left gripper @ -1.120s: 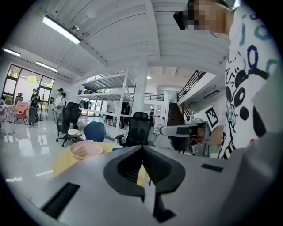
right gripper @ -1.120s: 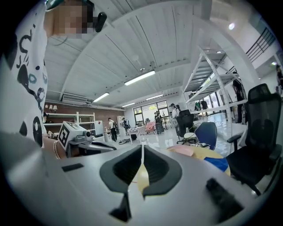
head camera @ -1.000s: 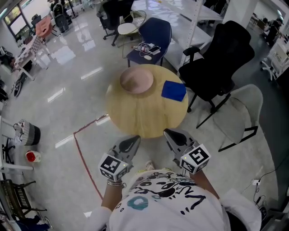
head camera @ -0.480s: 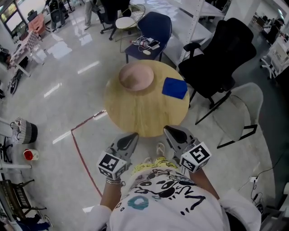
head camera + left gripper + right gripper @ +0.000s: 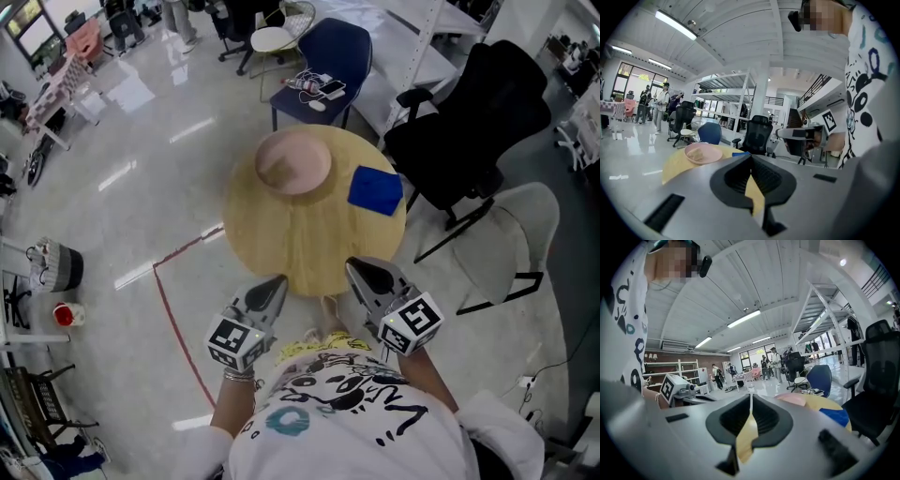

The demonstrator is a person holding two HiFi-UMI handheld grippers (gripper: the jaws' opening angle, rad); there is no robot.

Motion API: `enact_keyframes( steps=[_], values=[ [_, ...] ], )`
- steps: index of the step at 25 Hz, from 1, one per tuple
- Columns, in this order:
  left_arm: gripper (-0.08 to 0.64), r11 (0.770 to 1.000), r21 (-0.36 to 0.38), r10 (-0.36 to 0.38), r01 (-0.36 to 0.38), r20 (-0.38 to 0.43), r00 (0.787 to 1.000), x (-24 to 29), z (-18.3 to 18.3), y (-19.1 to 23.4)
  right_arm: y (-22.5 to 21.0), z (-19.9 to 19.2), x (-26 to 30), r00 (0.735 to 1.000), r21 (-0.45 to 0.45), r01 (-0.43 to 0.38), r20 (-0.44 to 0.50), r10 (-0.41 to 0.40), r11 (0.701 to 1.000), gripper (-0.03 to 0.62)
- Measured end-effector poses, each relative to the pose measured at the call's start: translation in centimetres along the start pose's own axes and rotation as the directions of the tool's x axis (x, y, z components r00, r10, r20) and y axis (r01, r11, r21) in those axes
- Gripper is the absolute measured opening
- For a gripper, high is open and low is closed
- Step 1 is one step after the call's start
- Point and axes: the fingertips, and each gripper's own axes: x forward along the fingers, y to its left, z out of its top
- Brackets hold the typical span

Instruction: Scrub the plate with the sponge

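The sponge [image 5: 375,190] lies flat on the far right part of the round wooden surface [image 5: 309,244]. It is a thin blue pad, apart from the plate [image 5: 292,161] but near it. I judge it soft and light, so it will squash under the pads. I would take it by one edge or corner with enough overlap that it does not fold out of the grip when I push it across the dish.

The plate is pink with a raised rim and sits at the far left edge of the surface. I cannot tell whether it is plastic or ceramic. Either way it looks stiff and smooth, and likely to slide on the wood once scrubbed. It would want steadying at the rim, on the side away from the sponge stroke.

My left tool [image 5: 270,284] and right tool [image 5: 359,270] both hover at the near edge of the surface, well short of either thing. Each is clenched on nothing, jaws together, with only the wood showing past them.

From the right gripper view the sponge [image 5: 834,417] sits to the right of the jaws. From the left gripper view the plate [image 5: 702,153] sits to the left. So the sponge suits my right tool and the plate my left.

A black office chair [image 5: 478,122] and a blue chair [image 5: 323,61] stand beyond the surface.
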Motion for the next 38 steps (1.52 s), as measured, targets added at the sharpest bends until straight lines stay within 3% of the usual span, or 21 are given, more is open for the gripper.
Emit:
enact_keyframes(
  steps=[9,15,25,29,32,35,38],
  values=[
    [0.015,0.988,-0.109,0.106,-0.107,-0.012,0.994,5.8,0.7,6.8,-6.0,1.3,4.9,0.999,-0.004,-0.031,-0.032,0.031,1.000,0.031],
    [0.015,0.952,-0.220,0.208,-0.211,-0.037,0.977,10.5,0.3,12.0,-10.2,2.4,7.6,0.996,-0.007,-0.066,-0.059,0.065,0.998,0.031],
    [0.017,0.900,-0.317,0.264,-0.298,-0.147,0.953,17.7,-2.1,18.1,-16.0,2.5,11.6,0.986,0.009,-0.126,-0.108,0.126,0.992,0.031],
    [0.017,0.859,-0.396,0.285,-0.326,-0.161,0.945,19.9,-3.7,20.1,-17.9,1.8,12.5,0.982,0.014,-0.138,-0.126,0.139,0.990,0.031],
    [0.017,0.827,-0.419,0.331,-0.375,-0.177,0.927,20.9,-4.4,21.8,-18.8,1.1,13.1,0.980,0.019,-0.137,-0.140,0.138,0.990,0.031],
    [0.017,0.797,-0.413,0.388,-0.440,-0.209,0.898,21.3,-5.1,23.7,-18.9,0.7,13.5,0.979,0.032,-0.137,-0.149,0.140,0.990,0.031],
    [0.018,0.741,-0.423,0.447,-0.521,-0.268,0.854,21.1,-5.9,25.7,-18.7,0.4,14.0,0.977,0.046,-0.131,-0.162,0.136,0.990,0.031]
  ],
)
